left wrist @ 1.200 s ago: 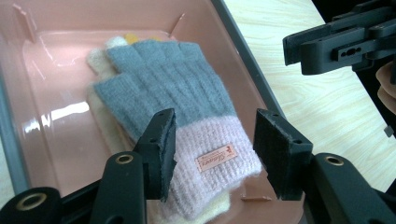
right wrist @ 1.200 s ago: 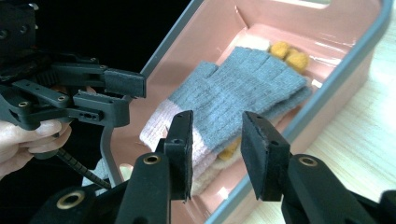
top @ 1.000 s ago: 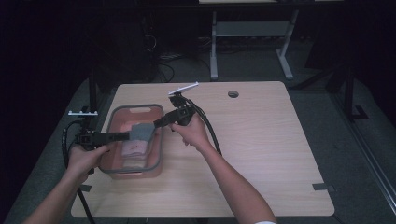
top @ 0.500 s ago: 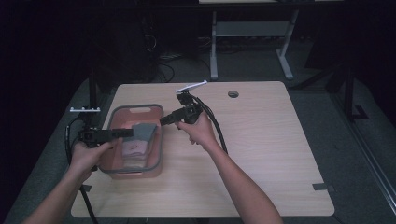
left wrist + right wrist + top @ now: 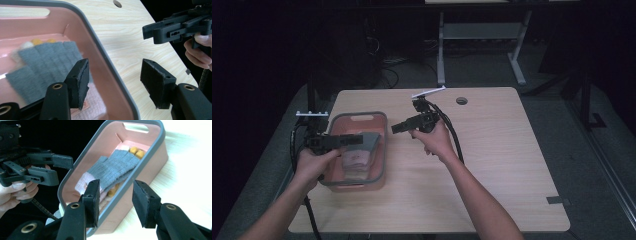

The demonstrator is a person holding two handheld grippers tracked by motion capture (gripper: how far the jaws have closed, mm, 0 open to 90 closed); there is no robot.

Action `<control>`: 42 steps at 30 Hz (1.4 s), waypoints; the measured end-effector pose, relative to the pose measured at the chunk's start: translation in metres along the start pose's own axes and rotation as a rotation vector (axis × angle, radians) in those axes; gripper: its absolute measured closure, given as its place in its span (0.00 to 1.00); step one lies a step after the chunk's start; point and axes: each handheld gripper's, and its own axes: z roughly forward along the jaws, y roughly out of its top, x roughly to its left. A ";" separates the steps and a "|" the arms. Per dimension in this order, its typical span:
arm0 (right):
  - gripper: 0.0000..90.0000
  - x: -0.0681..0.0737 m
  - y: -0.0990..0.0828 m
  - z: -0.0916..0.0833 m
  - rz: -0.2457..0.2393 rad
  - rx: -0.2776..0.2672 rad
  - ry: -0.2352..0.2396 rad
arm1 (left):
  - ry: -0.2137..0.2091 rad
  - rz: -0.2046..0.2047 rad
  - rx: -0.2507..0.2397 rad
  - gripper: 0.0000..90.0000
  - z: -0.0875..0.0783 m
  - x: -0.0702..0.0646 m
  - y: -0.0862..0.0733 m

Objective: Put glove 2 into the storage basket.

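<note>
Sitting in the pink bin (image 5: 382, 145) at the left of the bench (image 5: 512, 165) is a grey glove (image 5: 117, 168), lying flat on paler knitwear with small orange-tipped pieces at the bin's far end. The left gripper (image 5: 357, 141) is hovering over the bin's left side, the right gripper (image 5: 398, 127) just off its right rim; both have just been opening their jaws, and nothing is lying between either pair. By my judgement this is the release step: the glove is looking laid down and both hands are standing clear of it. The next move is likely calling for lifting away over the rim without snagging the knit. The lower garments are lying partly hidden under the glove, and blur in the left gripper view is making the orange pieces hard to identify.
</note>
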 end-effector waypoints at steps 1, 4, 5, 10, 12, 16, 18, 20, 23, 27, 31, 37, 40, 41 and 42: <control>0.63 -0.001 -0.001 -0.002 0.002 -0.007 -0.001 | -0.002 0.003 0.004 0.44 0.001 -0.002 0.001; 0.63 -0.004 -0.004 -0.009 0.004 -0.010 -0.008 | -0.013 0.014 0.004 0.44 0.006 -0.008 0.003; 0.63 -0.005 -0.005 -0.012 0.006 -0.013 -0.011 | -0.015 0.015 0.008 0.44 0.007 -0.010 0.004; 0.62 -0.009 -0.008 -0.024 0.003 -0.033 -0.015 | -0.023 0.033 0.016 0.43 0.015 -0.018 0.006; 0.61 -0.010 -0.010 -0.028 0.012 -0.038 -0.012 | -0.023 0.037 0.018 0.43 0.018 -0.022 0.007; 0.61 -0.014 -0.015 -0.036 0.019 -0.045 -0.017 | -0.030 0.049 0.025 0.42 0.023 -0.028 0.007; 0.60 -0.017 -0.018 -0.041 0.016 -0.049 -0.021 | -0.028 0.056 0.034 0.41 0.027 -0.031 0.007; 0.60 -0.020 -0.021 -0.045 0.020 -0.059 -0.025 | -0.034 0.059 0.034 0.41 0.031 -0.035 0.008; 0.59 -0.024 -0.025 -0.053 0.032 -0.067 -0.027 | -0.042 0.072 0.041 0.40 0.036 -0.040 0.010; 0.59 -0.029 -0.030 -0.061 0.042 -0.076 -0.035 | -0.055 0.081 0.054 0.40 0.045 -0.048 0.010; 0.59 -0.035 -0.035 -0.070 0.051 -0.088 -0.041 | -0.051 0.097 0.070 0.40 0.053 -0.054 0.011; 0.58 -0.042 -0.042 -0.081 0.065 -0.094 -0.050 | -0.059 0.103 0.070 0.39 0.063 -0.064 0.012; 0.58 -0.045 -0.046 -0.087 0.071 -0.102 -0.053 | -0.061 0.112 0.080 0.37 0.069 -0.069 0.012; 0.58 -0.046 -0.047 -0.089 0.074 -0.103 -0.055 | -0.063 0.116 0.084 0.37 0.071 -0.070 0.012; 0.58 -0.047 -0.049 -0.092 0.078 -0.104 -0.057 | -0.064 0.117 0.084 0.37 0.072 -0.071 0.012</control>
